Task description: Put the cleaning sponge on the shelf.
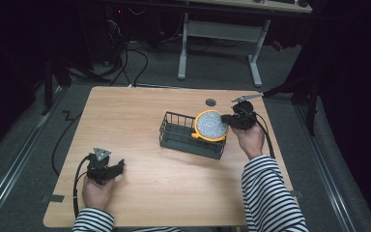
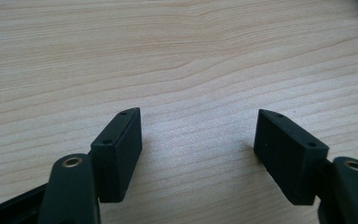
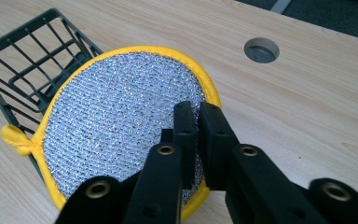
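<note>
Round scrubbing pad gripped at the wire basket's right end

Your left gripper rests on the pale wood-grain table at the near left, its blocky black jaws wide apart over bare wood. To the right stands the dark wire basket, a rectangular grid. Over its right end sits the pad, a glittery silver mesh disc with yellow rim and loop; your right gripper has pinched its edge. No lettering is readable

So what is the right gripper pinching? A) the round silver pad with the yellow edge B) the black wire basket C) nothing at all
A: the right gripper is shut on the edge of the silver pad, held over the wire basket.
</note>
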